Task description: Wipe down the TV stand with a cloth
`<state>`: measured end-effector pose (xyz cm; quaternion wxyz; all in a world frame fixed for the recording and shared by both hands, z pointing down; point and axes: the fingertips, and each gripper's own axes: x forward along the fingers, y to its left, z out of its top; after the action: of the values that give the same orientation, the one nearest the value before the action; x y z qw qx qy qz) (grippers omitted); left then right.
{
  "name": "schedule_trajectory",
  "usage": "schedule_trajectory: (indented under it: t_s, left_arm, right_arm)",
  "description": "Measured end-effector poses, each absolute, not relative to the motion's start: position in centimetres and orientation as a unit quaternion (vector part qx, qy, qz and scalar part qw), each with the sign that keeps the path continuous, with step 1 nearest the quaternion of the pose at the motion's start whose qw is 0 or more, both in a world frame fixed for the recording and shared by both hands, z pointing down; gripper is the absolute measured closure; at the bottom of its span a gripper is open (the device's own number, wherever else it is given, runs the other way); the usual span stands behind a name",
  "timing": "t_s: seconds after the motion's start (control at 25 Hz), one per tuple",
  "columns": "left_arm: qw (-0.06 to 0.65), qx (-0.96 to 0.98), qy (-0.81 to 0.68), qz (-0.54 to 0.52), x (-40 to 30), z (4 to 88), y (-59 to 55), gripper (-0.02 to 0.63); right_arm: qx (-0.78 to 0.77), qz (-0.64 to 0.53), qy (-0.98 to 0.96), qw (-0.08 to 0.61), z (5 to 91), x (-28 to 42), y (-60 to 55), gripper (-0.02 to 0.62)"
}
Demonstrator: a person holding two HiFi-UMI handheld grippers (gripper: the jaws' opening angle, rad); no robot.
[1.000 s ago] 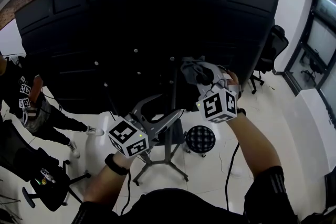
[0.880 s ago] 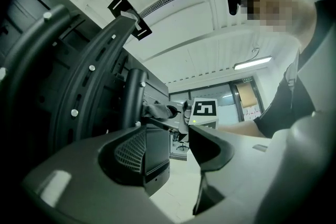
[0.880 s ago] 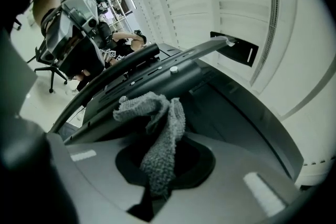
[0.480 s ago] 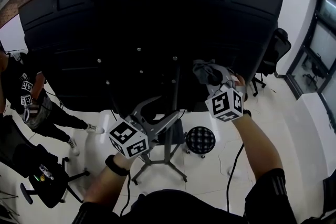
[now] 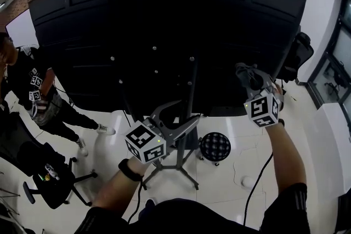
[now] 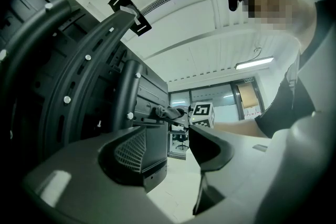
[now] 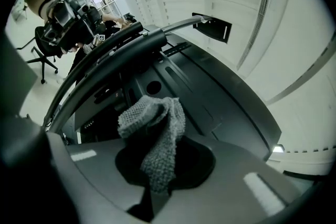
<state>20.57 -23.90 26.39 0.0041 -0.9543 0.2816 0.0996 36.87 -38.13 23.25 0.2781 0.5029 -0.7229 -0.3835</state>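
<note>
Cloth [image 7: 154,131] bunches up from the clamped right tongs [image 7: 151,178]; left tongs [image 6: 179,148] stand wide.

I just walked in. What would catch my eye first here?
The huge black back of a TV fills the head view, on a grey stand. Near its right side the right gripper pinches a grey knitted cloth; the left gripper hangs open beside the stand's post.

Both arms out, right one higher
Left gripper [image 5: 178,116] jaws apart, empty; right gripper [image 5: 252,82] clamped on cloth [image 7: 153,134].
</note>
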Motion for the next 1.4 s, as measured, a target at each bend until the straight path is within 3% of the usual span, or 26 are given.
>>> schedule_trajectory:
  t_s: [0.24,0.6,1.0,1.4]
  left_arm:
    - [-0.001,-0.952,0.290,0.101,20.1,27.1,-23.8,0.330]
    - [0.007,-0.943,0.314,0.111,16.9,26.8,-23.4,0.330]
    - [0.025,-0.936,0.327,0.126,9.3,25.3,-21.6,0.330]
    - [0.036,-0.928,0.349,0.126,-3.8,23.4,-20.9,0.330]
  right_arm:
    - [0.504,-0.381,-0.728,0.266,22.8,36.9,-37.3,0.571]
    - [0.461,-0.424,-0.751,0.207,19.0,30.8,-32.8,0.571]
    - [0.393,-0.483,-0.761,0.182,14.5,18.0,-26.0,0.571]
    - [0.342,-0.500,-0.779,0.160,12.2,0.8,-24.0,0.571]
